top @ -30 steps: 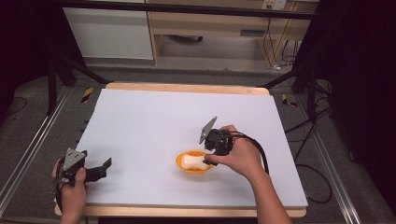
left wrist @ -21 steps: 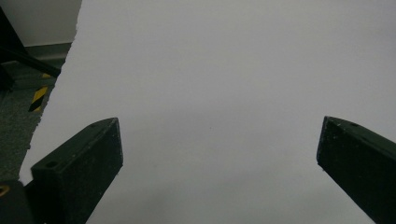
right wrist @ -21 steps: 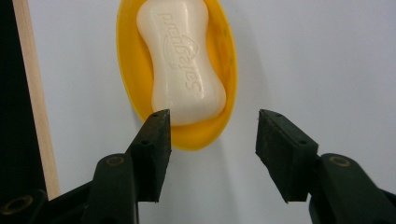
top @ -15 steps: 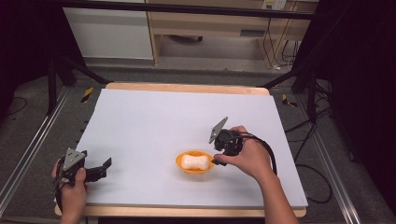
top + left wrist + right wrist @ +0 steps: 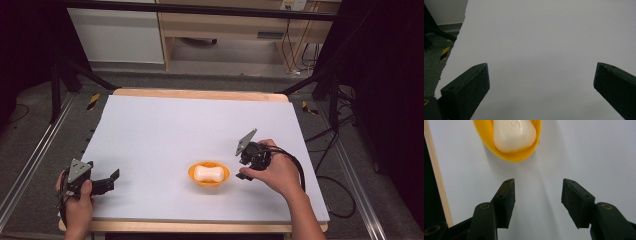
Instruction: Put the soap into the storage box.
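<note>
Worktop (image 5: 200, 120): pale sheet over a wooden board, bare save for one dish; the open surface leaves room for either hand to approach.

Dish (image 5: 209, 175): small orange-yellow bowl, near the person's edge and a little right of centre — set within reach of the right hand.

Soap (image 5: 208, 173): white bar lying flat inside the dish, cradled by its walls; lettering on top too cut off to read in the right gripper view.

Right claw (image 5: 243, 169): just beside the dish on its right, apart from it; jaws parted to a middling gap with nothing between them, aimed along the surface toward the dish. In my judgement empty and clear of the soap, placed so that the bar sits untouched.

Left claw (image 5: 112, 179): near the front left corner, well apart from the dish; jaws spread wide, nothing held — held low over bare sheet, seemingly parked out of the way.
</note>
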Motion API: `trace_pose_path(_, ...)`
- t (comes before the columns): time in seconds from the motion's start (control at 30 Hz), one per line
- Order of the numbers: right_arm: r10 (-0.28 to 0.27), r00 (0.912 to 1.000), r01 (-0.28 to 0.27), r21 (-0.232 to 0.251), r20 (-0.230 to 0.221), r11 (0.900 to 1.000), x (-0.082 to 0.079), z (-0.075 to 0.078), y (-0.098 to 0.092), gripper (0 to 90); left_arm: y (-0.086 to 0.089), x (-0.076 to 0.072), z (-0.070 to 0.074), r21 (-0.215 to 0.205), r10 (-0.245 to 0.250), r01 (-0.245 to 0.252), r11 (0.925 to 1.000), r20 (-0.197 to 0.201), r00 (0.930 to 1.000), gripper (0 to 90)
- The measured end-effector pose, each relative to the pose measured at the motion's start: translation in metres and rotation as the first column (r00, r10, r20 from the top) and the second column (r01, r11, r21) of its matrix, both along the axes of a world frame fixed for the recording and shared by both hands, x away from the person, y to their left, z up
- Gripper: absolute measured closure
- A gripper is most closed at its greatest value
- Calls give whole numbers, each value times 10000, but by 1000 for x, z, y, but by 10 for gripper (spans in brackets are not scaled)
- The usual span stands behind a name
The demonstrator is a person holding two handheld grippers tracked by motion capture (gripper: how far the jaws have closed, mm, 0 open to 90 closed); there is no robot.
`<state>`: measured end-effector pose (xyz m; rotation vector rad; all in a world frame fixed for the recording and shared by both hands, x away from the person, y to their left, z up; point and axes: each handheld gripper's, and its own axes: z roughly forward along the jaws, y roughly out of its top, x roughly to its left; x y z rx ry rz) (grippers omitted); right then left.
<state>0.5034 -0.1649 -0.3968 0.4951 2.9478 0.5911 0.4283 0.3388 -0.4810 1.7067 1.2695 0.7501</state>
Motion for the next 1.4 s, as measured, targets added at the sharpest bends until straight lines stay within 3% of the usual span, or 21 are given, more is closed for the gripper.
trace_pose_path(0.5, -869, 9962, 869, 262, 13, 9959, -9, -23, -42, 373, 0, 0, 0, 8, 19, -19, 10000, 23, 10000, 0)
trace_pose_path(0.7, -1332, 9911, 1328, 588, 25, 9894, -15, -30, -61, 335, 0, 0, 0, 61, 33, -33, 10000, 47, 10000, 0)
trace_pose_path(0.93, -2018, 9791, 1990, 867, 242, 9762, -24, -38, -84, 287, -1, 0, 0, 50, 38, -38, 10000, 50, 10000, 0)
trace_pose_path(1.17, -2771, 9595, 2657, 1626, 514, 9502, -34, -50, -109, 195, -1, -1, 0, 65, 47, -48, 10000, 61, 10000, 0)
trace_pose_path(1.23, -3062, 9505, 2915, 1905, 526, 9374, -37, -53, -115, 176, -1, -1, 0, 66, 42, -42, 10000, 62, 10000, 0)
trace_pose_path(1.27, -3062, 9505, 2915, 1905, 526, 9374, -37, -53, -115, 176, -1, -1, 0, 66, 42, -42, 10000, 62, 10000, 0)
trace_pose_path(1.37, -3373, 9398, 3061, 3047, 544, 9019, -44, -61, -134, 156, -1, -1, 0, 63, 55, -56, 10000, 71, 10000, 0)
trace_pose_path(1.4, -3555, 9335, 3158, 3629, 463, 8767, -47, -65, -143, 155, -1, -1, 0, 40, 70, -71, 10000, 67, 10000, 0)
